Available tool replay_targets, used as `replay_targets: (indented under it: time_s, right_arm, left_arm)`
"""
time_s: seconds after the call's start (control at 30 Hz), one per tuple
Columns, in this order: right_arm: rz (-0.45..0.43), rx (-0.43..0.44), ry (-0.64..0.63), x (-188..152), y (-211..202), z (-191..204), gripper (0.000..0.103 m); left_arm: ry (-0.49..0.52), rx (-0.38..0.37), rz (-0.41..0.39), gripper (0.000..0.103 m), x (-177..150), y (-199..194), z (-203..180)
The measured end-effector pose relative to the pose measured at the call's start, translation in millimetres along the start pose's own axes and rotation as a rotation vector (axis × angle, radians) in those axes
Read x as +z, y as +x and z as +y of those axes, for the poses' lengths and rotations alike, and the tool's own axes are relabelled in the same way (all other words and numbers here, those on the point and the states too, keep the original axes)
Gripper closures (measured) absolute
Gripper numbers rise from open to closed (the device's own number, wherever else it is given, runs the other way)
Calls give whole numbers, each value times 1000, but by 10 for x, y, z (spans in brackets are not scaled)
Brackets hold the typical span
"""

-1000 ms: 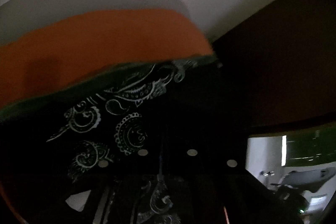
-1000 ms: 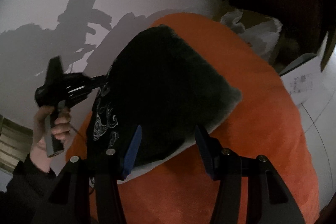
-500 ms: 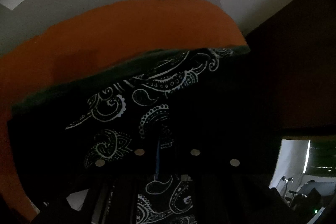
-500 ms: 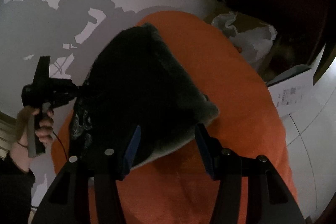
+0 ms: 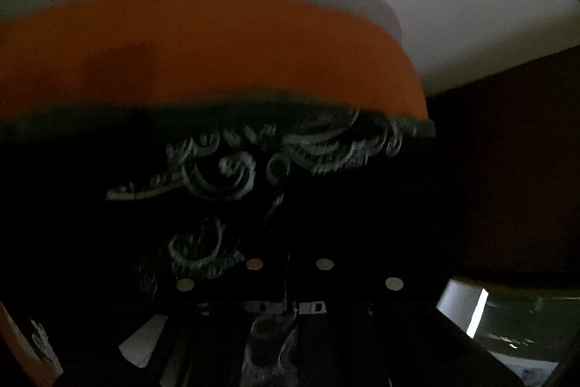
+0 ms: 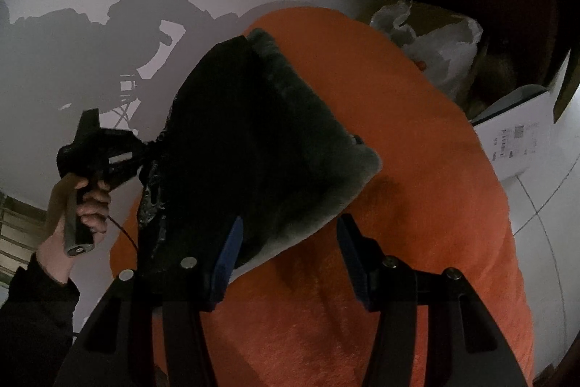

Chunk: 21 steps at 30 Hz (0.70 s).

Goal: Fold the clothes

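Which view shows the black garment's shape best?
Right wrist: the black garment shows whole, lifted over the orange blanket, fuzzy grey lining outward. Left wrist shows only a dark, blurred close-up of its paisley print.

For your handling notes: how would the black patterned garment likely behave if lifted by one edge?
Probably floppy: the black patterned garment drapes and bends between its held edges. Its fuzzy lining suggests it would grip rather than slip on the orange blanket.
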State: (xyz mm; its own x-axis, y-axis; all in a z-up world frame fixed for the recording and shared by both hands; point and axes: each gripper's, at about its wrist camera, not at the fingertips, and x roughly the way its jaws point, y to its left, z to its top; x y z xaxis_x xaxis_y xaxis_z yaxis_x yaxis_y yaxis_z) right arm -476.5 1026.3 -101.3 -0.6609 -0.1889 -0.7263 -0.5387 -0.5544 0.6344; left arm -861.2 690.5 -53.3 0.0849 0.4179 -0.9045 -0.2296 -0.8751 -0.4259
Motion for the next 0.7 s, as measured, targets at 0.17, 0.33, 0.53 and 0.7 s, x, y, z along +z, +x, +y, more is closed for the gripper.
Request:
replay_targets:
  time_s: [0.17, 0.33, 0.53, 0.7]
  right_arm:
    - [22, 20, 12, -5, 86, -15, 42]
    - [41, 13, 13, -86, 120, -39, 42]
    - [18, 3, 13, -97, 64, -51, 42]
    - [-12, 1, 27, -56, -13, -121, 42]
  left_arm:
    - [-2, -183, 47, 58, 73, 124, 10]
    - [9, -153, 4, 53, 95, 200, -84]
    - [15, -96, -54, 103, 104, 248, -177]
    - [-20, -75, -117, 103, 117, 150, -12]
